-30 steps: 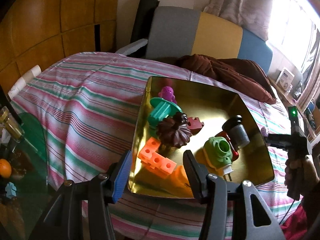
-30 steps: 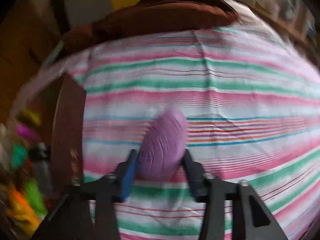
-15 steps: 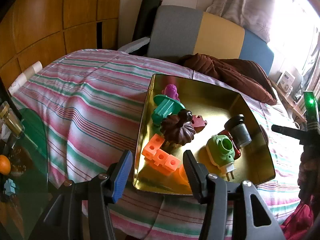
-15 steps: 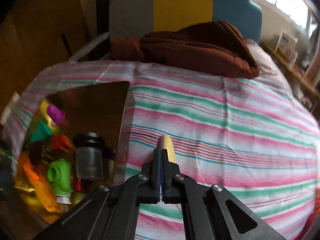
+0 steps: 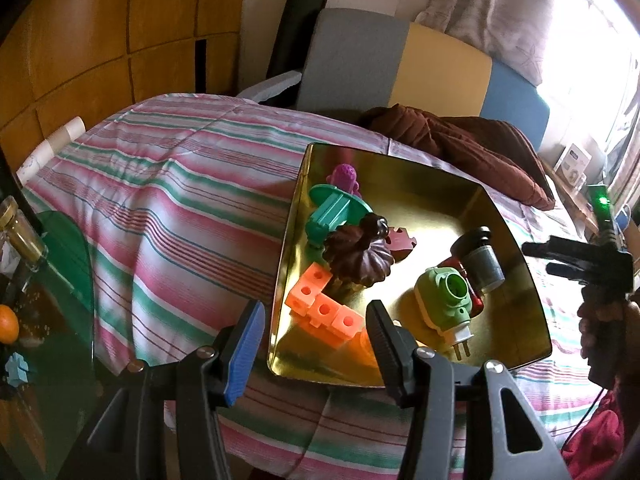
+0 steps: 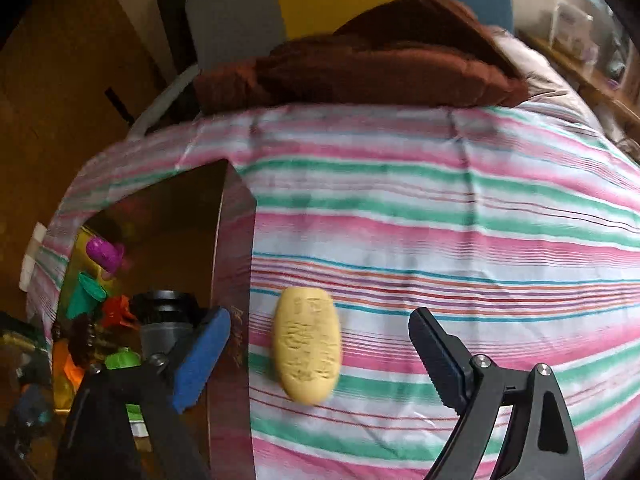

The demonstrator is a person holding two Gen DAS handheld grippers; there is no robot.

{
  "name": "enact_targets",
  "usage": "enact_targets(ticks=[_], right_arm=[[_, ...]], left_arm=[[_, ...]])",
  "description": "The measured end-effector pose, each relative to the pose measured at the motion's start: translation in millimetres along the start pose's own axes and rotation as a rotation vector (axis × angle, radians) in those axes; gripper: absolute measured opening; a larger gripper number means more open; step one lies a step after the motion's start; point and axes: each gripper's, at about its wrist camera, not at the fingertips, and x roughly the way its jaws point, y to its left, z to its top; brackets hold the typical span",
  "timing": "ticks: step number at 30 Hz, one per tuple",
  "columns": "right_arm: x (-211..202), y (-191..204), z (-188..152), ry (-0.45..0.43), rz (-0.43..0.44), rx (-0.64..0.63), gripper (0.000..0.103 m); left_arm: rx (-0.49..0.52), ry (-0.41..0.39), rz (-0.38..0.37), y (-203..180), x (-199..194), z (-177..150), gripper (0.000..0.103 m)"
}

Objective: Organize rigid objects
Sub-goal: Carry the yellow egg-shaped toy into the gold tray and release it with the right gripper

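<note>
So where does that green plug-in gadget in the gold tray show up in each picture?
Left wrist view: the green plug adapter lies in the near right part of the gold tray, prongs toward the camera.
Right wrist view: only a green sliver at lower left, inside the tray.
Shared landmark: the grey black-capped jar beside it.

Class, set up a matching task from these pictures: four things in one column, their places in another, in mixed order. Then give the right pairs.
Things
1. yellow oval embossed piece
2. purple knobbly plastic toy
3. brown bundled cloth
4. green plug-in device with two prongs

Places
A. far left corner inside the gold metal tray
B. on the striped sheet outside the tray, between the open right tool fingers
C. near right part of the tray
D. at the head of the bed

Pairs: 1-B, 2-A, 3-D, 4-C
</note>
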Motion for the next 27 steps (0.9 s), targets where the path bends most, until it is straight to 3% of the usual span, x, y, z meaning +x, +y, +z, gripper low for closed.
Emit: enact_targets(ticks=[1,3,4,5,9,13,15,16,21,24,27], right_arm=[[10,3,0,0.041,-0.01,-0.013,0.088],[15,-4,1,0.053,0.058,0.048,0.084],[19,-10,1,0.071,0.089,0.079,0.069],[30,-15,-2,0.139,0.11,0.097,0.064],[26,-21,-10,0.117,0.166,0.064,0.063],[29,0,-11,0.092,0.076,-0.057,0.063],[31,1,-9,0.093,0.073,-0.056,0.047],[29,2,-9,0.092,0.088,-0.064,0.043],[14,-9,-23,0.085,0.067,-0.066,0.043],[-13,-20,-23,0.016,0.082,-0.025,0.043],[-47,-6,-19,-0.061,0.134,-0.052,0.043]], left_arm=[[0.003,0.002,0.001,-1,0,0,0.053],[0.005,0.003,0.0,-2,1,0,0.053],[0.007,0.004,0.003,-3,2,1,0.053],[0.007,0.005,0.004,-4,2,1,0.053],[0.006,0.006,0.01,-6,2,1,0.053],[0.0,0.0,0.018,-8,2,3,0.053],[0.0,-0.009,0.024,-9,-1,2,0.053],[0.002,-0.01,0.029,-10,-2,1,0.053],[0.004,-0.016,0.026,-9,-5,1,0.053],[0.004,-0.016,0.024,-9,-7,0,0.053],[0.005,-0.019,0.024,-9,-8,-1,0.053]])
